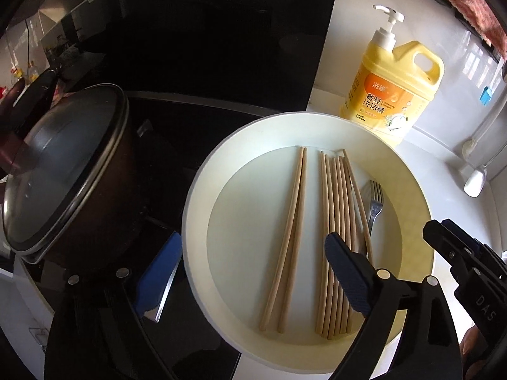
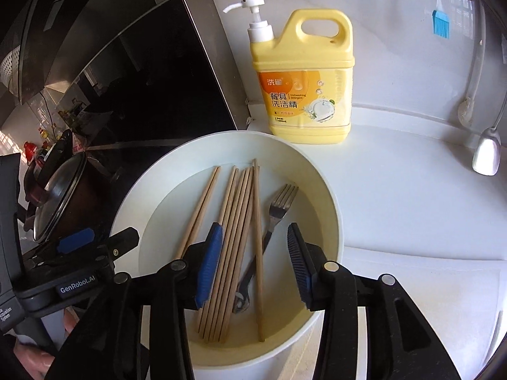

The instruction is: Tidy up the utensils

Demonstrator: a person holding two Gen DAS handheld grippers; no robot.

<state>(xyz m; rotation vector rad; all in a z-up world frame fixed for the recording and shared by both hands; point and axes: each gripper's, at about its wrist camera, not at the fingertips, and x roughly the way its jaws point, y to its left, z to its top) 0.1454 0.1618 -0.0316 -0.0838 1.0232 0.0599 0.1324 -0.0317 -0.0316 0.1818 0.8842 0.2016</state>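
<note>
A white round basin (image 1: 196, 190) (image 2: 336, 221) holds several wooden chopsticks (image 1: 336, 221) (image 2: 236, 221) and a metal fork (image 1: 375, 204) (image 2: 279, 209). Two chopsticks (image 1: 293, 221) lie apart to the left of the bundle. My left gripper (image 1: 253, 269) is open, straddling the basin's left rim, one finger outside and one over the bundle. My right gripper (image 2: 253, 262) is open above the bundle and the fork's handle, and also shows at the right edge of the left wrist view (image 1: 450, 243). Neither holds anything.
A yellow dish-soap pump bottle (image 1: 393, 85) (image 2: 304, 79) stands behind the basin on the white counter. A dark pot with a glass lid (image 1: 63, 164) (image 2: 54, 202) sits on the black cooktop to the left. A ladle (image 2: 486, 152) and a blue brush (image 2: 441, 23) hang at the right.
</note>
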